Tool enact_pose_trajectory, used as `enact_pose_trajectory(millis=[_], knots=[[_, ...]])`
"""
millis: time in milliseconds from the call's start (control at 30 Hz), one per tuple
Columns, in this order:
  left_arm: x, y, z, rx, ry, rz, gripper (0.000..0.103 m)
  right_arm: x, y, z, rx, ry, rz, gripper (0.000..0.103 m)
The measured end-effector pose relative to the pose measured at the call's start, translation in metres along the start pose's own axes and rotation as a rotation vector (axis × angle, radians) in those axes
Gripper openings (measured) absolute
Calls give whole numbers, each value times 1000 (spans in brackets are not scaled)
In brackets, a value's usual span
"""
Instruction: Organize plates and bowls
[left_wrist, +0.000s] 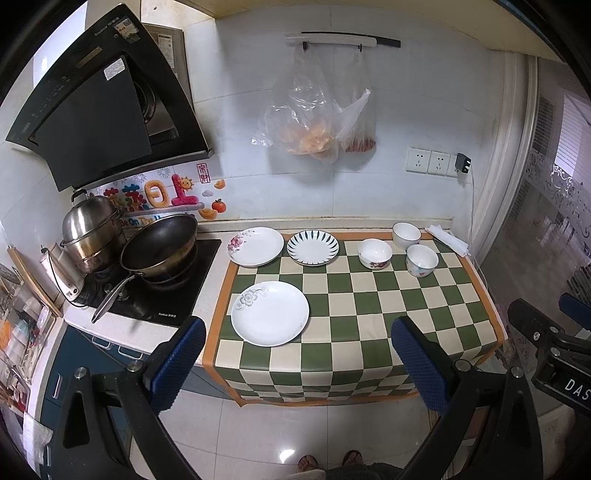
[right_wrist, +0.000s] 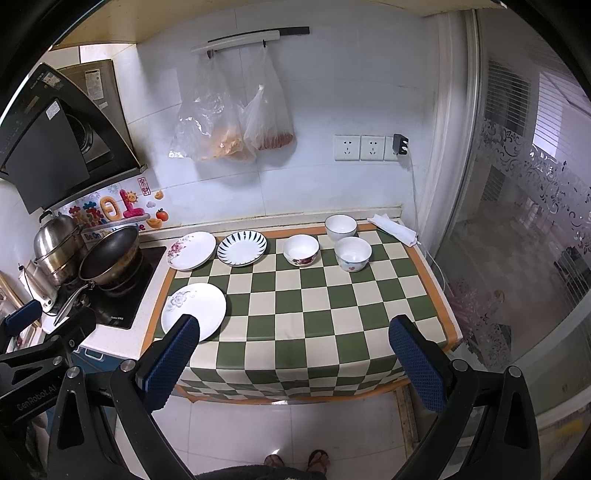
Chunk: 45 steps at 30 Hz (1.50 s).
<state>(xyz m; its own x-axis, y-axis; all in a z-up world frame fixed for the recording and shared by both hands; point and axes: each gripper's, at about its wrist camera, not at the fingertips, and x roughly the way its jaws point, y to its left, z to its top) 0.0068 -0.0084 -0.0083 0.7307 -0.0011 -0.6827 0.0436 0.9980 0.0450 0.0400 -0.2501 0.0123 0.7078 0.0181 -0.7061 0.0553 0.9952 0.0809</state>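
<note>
Both wrist cams sit high and back from the checkered cloth, angled down — left cam offset stove-side, right cam door-side — sharing the cloth.

I read "GenRobot.AI" on my left gripper's black body, "DAS" on my right gripper's black body, and "Be On The" on the colourful wall sticker.
</note>
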Motion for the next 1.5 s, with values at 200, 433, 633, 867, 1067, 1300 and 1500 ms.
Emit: enact_pose_trajectory(millis=[200, 433, 633, 867, 1067, 1300, 1500], knots=[[-3, 5, 2, 2, 0, 2, 103, -2, 4, 0, 0, -1, 1, 103], [-4, 6, 1, 0, -3, 1, 103, -3, 7, 1, -1, -2, -1, 103], [-4, 16, 7, -4, -3, -1, 103, -3, 7, 1, 0, -3, -1, 103], [-4, 16, 7, -2, -5, -2, 103, -3, 7, 1, -1, -4, -1, 103], [-4, 15, 7, -3, -6, -1, 103, -3, 7, 1, 1, -7, -3, 103], [-4, 17, 9, -3, -5, -3, 103, -2, 7, 2, 1, -7, -2, 103], [-5, 17, 8, -5, -7, -3, 103, -2, 10, 3, 0, -6, -2, 103]])
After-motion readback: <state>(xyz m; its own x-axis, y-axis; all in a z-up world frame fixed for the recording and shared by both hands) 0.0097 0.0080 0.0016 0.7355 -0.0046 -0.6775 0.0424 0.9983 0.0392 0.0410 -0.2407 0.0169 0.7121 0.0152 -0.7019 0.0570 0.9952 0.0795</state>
